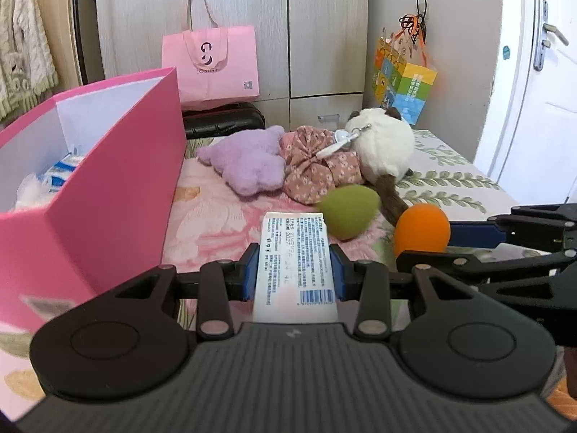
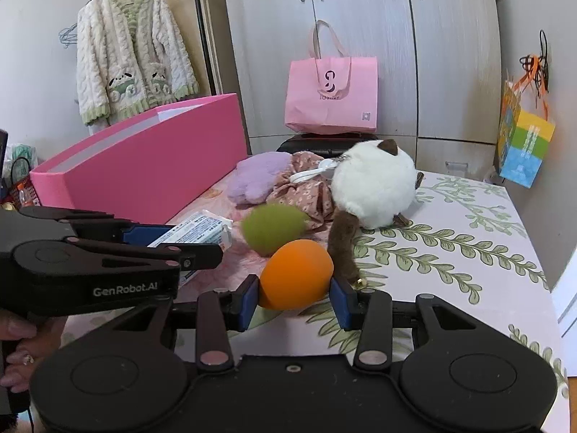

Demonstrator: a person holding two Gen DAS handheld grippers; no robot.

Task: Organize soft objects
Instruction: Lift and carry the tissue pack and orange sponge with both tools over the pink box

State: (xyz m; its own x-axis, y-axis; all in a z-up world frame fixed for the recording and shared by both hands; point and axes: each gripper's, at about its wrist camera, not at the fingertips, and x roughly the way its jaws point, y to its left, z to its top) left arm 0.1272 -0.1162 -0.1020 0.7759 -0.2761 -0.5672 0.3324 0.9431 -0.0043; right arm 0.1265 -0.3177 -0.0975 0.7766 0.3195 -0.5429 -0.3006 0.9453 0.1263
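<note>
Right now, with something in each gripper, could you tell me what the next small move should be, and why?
Probably carry the left gripper leftward over the open pink box and release the white tube there. The tube is already clamped, the box stands beside it, and packets already lie inside.

— What is hidden inside the tall pink cardboard box [image 1: 108,166]?
— Its contents are mostly screened by the wall.
— And the white printed tube [image 1: 294,263]?
— Its near end is covered by the gripper body; the print is too small to read.
</note>
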